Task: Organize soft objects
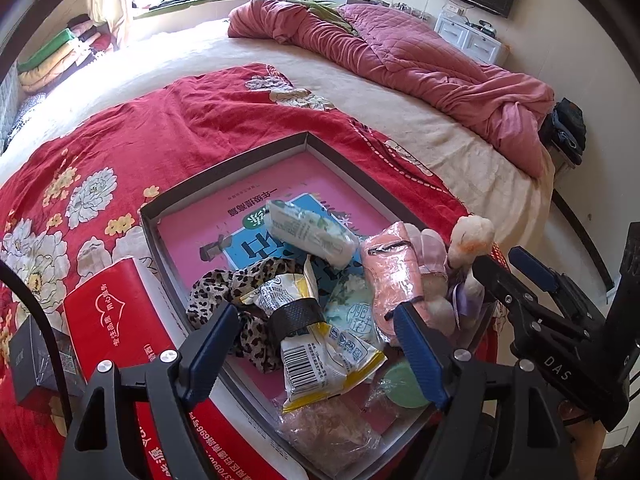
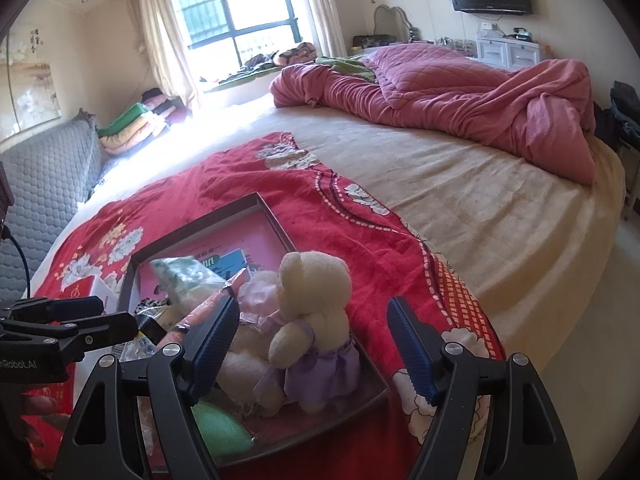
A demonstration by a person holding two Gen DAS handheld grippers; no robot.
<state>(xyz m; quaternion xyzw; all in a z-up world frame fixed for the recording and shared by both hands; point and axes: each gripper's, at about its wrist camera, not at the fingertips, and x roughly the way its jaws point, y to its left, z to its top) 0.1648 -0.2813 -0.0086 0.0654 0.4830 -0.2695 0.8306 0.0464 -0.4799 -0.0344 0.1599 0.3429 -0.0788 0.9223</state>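
Note:
A shallow grey box (image 1: 224, 168) with a pink floor lies on a red floral cloth (image 1: 120, 140) on the bed. It holds a leopard-print fabric (image 1: 224, 284), a yellow-and-white snack packet (image 1: 316, 364), a tissue pack (image 1: 308, 232), a pink slipper (image 1: 394, 272), a green round pad (image 1: 404, 386) and a cream teddy bear in a purple dress (image 2: 312, 320). My left gripper (image 1: 316, 352) is open and empty over the packet. My right gripper (image 2: 316, 344) is open, its fingers either side of the bear, not touching it. It also shows in the left wrist view (image 1: 508, 264).
A red carton (image 1: 108, 332) and a small dark box (image 1: 34, 364) lie left of the grey box. A crumpled pink quilt (image 2: 460, 96) covers the far side of the bed. Folded blankets (image 2: 128, 128) sit on a grey sofa by the window.

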